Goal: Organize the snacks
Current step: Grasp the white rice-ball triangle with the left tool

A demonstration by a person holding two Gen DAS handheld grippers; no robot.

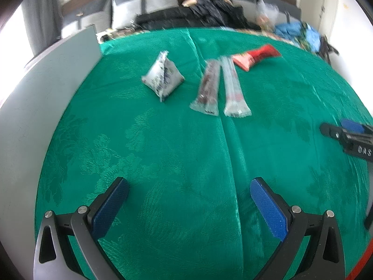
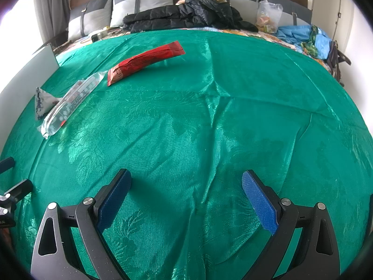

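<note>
Well, both grippers, left point(image 1: 189, 194) & right point(image 2: 186, 186), gape wide, holding nothing. Red packet point(image 2: 145, 61) runs near-left to far-right. Dark bar point(image 1: 207, 88) clear only in left cam, lying near-to-far.

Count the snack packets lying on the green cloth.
4. A white pyramid-shaped packet lies leftmost; a clear wrapper with dark filling and a clear pale stick wrapper lie side by side mid-cloth; a red foil packet lies beyond them. None looks hidden.
</note>
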